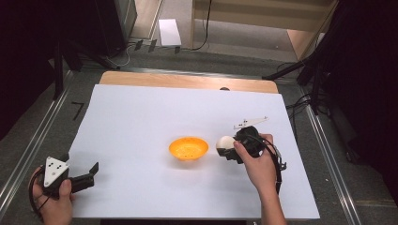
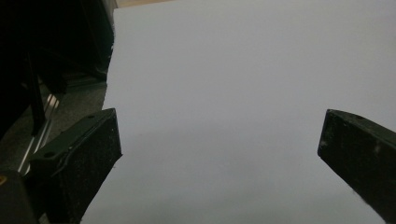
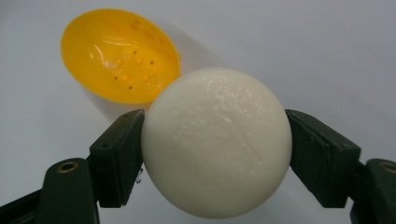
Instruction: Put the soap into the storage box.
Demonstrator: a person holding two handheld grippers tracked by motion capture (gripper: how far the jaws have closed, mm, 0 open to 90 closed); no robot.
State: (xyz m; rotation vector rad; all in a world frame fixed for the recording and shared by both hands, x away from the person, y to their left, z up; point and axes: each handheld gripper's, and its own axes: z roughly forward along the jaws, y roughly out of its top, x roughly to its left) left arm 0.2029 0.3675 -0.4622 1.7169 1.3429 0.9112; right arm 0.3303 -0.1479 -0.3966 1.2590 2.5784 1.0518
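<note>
Wooden table point(image 1: 187, 80) under white sheet point(image 1: 141, 122); orange perforated bowl point(image 1: 188, 148) rests on sheet, near centre

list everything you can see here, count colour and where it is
bowl: 1, orange-yellow with small holes, middle of the white sheet, empty
ball: 1, white and round, held between the right gripper's jaws, just right of the bowl
sheet: 1, white, covering most of the table
table: 1, light wood, bare strip showing at the far edge
flat box: 1, white, on the floor beyond the table
left gripper: 1, black with a grey three-cornered plate, near left corner of the sheet, jaws apart and empty
right gripper: 1, black, right of centre, jaws closed on the ball
hands: 2, one on each gripper, coming in from the near edge
</note>
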